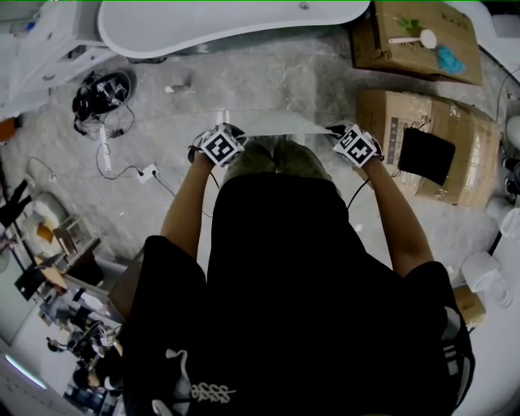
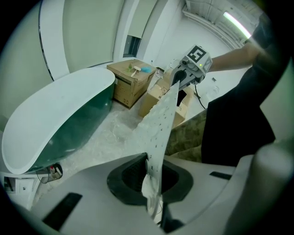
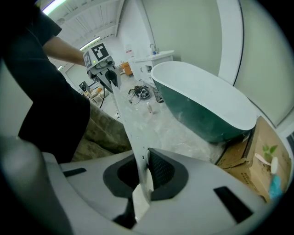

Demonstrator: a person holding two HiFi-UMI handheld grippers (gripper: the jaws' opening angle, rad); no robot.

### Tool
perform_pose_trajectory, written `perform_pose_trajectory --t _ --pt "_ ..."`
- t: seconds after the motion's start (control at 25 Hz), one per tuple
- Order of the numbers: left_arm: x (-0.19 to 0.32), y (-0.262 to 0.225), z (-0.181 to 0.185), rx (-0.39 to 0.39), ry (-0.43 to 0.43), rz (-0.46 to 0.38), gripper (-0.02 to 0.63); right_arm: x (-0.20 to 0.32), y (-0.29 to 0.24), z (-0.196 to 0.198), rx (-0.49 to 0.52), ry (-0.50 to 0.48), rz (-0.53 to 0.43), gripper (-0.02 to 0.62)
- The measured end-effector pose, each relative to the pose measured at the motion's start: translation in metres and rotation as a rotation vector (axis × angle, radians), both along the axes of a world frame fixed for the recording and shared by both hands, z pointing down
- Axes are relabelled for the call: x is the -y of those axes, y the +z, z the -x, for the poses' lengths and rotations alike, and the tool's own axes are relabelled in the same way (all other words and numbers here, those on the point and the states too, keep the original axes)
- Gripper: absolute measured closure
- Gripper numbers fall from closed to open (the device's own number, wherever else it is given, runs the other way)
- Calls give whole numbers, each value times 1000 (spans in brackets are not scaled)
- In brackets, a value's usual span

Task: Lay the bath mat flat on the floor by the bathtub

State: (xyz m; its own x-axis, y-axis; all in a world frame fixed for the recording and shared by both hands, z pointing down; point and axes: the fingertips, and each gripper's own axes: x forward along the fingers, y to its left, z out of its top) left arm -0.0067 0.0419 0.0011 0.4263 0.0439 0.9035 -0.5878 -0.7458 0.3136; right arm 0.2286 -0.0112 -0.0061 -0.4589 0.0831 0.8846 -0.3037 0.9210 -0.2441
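bath mat point(image 1: 268, 122) before bathtub point(image 1: 227, 24), boxes point(image 1: 422, 138) right

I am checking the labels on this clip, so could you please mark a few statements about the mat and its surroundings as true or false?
1. The left gripper and the right gripper both have their jaws shut on the bath mat. True.
2. The bath mat already lies flat on the floor. False: it is held up, stretched between the two grippers.
3. The bathtub stands in front of the person. True.
4. The cardboard boxes stand on the person's left. False: they are on the person's right.
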Motion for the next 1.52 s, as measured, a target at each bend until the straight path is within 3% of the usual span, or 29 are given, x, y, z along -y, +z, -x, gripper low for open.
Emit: perform_pose_trajectory --t 0.4,0.68,0.88,1.2,1.36,1.52 --pt "-6 15 34 -35 -23 -33 580 -8 -7 34 -71 -30 -52 566" --pt "-13 25 63 -56 12 -64 578 -14 -1 65 -117 -55 -54 566" --pt "-10 43 87 -66 -9 -53 579 -15 13 89 -140 18 -17 566" --pt "8 106 104 -67 13 -22 580 1 71 107 -196 72 -47 566" --pt "12 148 85 -44 26 -20 580 7 116 87 -199 61 -79 566" --pt "26 218 63 -17 -2 -54 579 22 191 63 -162 127 -107 566"
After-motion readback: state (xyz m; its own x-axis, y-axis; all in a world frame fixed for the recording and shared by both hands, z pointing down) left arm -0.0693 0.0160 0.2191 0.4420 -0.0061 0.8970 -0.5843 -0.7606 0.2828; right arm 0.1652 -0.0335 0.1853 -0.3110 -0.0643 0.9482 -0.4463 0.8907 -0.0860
